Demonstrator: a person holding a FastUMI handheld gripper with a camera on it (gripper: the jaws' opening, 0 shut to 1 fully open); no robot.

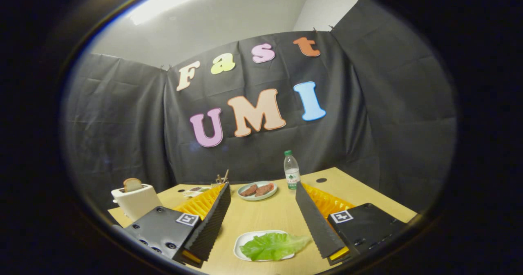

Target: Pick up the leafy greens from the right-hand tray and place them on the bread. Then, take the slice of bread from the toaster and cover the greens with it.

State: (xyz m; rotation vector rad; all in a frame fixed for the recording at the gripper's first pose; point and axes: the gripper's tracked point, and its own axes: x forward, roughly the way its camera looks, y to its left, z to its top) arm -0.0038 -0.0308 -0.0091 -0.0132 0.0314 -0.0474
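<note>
A green lettuce leaf lies on a small white tray on the wooden table, low between my two fingers and nearer the right one. My gripper is open and holds nothing, its fingers spread wide above the table. To the left, beyond the left finger, stands a white toaster with a slice of bread sticking up out of its slot. Just beyond the fingertips sits a pale round plate carrying two brownish-red pieces.
A water bottle with a green cap stands upright behind the plate, to its right. Some small items lie behind the left fingertip, partly hidden. The table's far edge meets the black cloth wall.
</note>
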